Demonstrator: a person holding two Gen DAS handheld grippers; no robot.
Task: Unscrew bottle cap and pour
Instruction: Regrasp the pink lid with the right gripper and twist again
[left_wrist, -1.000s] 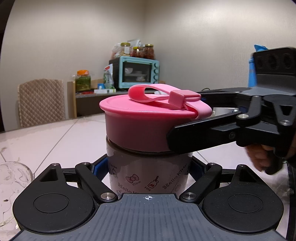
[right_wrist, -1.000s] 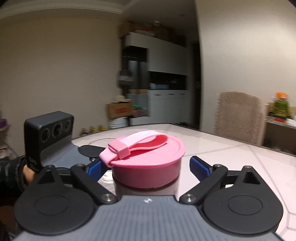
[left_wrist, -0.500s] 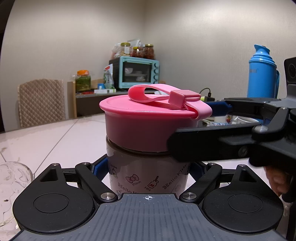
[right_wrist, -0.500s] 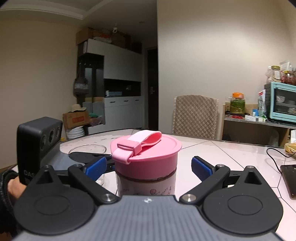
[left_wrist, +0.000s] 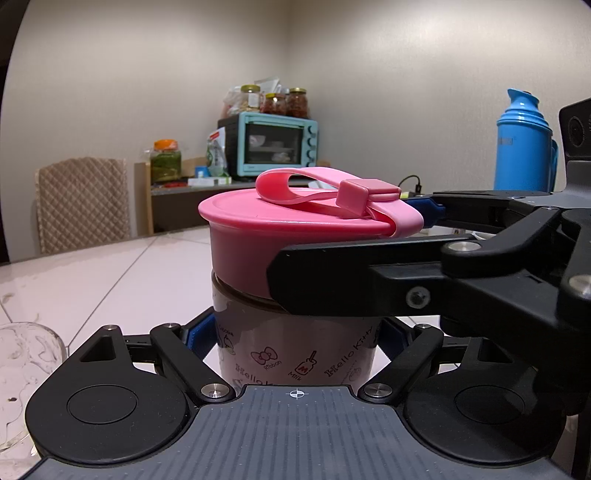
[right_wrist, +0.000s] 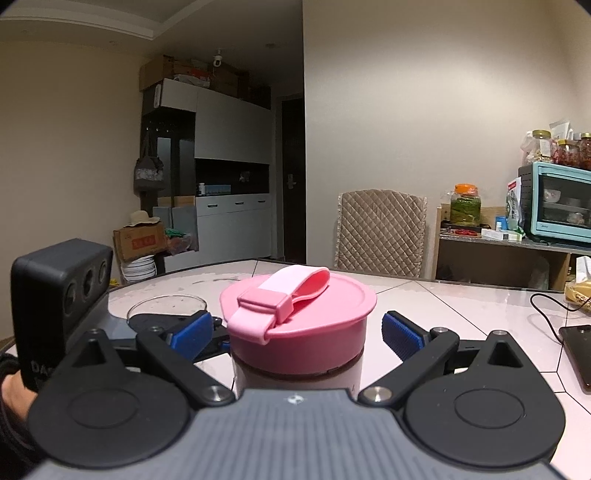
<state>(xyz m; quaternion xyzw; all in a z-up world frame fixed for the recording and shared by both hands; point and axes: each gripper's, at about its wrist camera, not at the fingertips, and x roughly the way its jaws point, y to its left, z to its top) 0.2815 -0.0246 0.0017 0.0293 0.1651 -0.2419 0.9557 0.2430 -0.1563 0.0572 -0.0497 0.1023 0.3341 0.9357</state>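
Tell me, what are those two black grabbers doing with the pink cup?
A person holds both. The left gripper is shut on the Hello Kitty bottle, steadying it on the table. The right gripper sits open around the pink cap, pads not pressing. The cap is on; nothing is poured.

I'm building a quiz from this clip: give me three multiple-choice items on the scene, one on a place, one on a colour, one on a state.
1. Where is the clear glass bowl? A on the table B on the chair C on the oven
2. What colour is the bottle's round screw cap? A blue B pink C green
3. The cap is: A lying on the table B on the printed bottle C in the bowl

A: it sits on the tiled table.
B: cap and strap are pink.
B: it tops the bottle; the right tool is open around it.
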